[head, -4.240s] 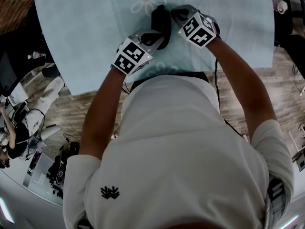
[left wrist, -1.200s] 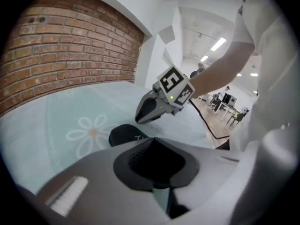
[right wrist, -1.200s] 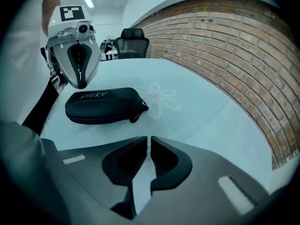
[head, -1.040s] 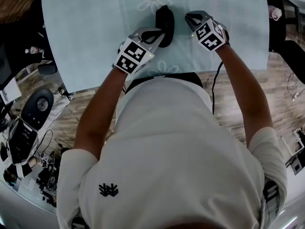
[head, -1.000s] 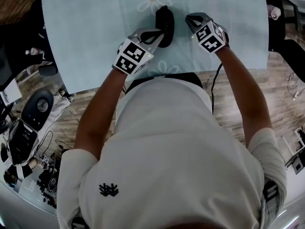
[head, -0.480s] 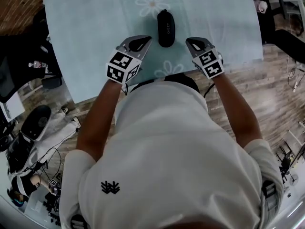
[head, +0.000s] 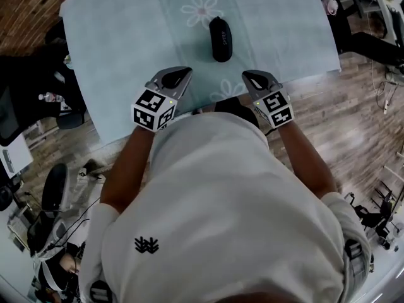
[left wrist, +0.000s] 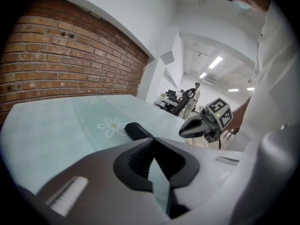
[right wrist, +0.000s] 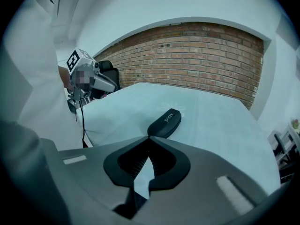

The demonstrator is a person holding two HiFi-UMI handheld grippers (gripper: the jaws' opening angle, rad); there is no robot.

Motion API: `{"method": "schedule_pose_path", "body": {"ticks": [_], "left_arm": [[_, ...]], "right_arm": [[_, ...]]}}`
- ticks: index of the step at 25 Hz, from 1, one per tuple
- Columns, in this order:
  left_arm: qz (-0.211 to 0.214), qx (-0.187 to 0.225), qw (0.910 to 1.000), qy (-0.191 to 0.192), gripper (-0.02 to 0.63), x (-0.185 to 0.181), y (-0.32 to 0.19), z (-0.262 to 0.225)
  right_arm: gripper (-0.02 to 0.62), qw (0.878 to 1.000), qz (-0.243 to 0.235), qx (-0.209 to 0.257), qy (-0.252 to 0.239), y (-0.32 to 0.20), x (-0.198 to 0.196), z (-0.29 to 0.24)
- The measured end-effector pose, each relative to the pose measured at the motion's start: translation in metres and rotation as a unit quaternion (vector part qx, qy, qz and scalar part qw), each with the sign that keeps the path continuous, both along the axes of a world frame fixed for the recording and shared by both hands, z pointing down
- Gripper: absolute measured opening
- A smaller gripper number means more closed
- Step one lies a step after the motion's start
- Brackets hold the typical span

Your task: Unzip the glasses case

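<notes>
A: Grippers?
B: Left gripper point(head: 182, 74) and right gripper point(head: 250, 76) hover at the near edge of the cloth point(head: 126, 36), fingers pressed together and empty. Probably parked.
A: Case?
B: The case point(head: 220, 38) lies at 12 o'clock, centred between them, apart from both. I can't tell whether it's zipped.

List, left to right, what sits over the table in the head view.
left gripper → glasses case → right gripper. Neither gripper touches the case, which lies farther in on the table.
</notes>
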State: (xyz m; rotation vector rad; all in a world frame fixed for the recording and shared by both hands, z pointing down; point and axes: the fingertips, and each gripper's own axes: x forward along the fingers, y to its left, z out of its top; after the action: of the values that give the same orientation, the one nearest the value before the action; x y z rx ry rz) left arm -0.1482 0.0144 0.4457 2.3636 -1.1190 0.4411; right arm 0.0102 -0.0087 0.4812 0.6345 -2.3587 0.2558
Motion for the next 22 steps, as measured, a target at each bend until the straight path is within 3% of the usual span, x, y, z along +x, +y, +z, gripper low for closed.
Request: {"method": "schedule_pose_path", "body": {"ticks": [7, 22], "left_arm": [[0.019, -0.010, 0.9998, 0.005, 0.057, -0.003, 0.038, -0.001], [0.020, -0.008, 0.9997, 0.008, 0.057, -0.011, 0.047, -0.001]], "right_arm": [[0.000, 1.000, 0.003, -0.008, -0.013, 0.039, -0.008, -0.016], [0.000, 1.000, 0.012, 0.010, -0.015, 0.046, -0.020, -0.031]]}}
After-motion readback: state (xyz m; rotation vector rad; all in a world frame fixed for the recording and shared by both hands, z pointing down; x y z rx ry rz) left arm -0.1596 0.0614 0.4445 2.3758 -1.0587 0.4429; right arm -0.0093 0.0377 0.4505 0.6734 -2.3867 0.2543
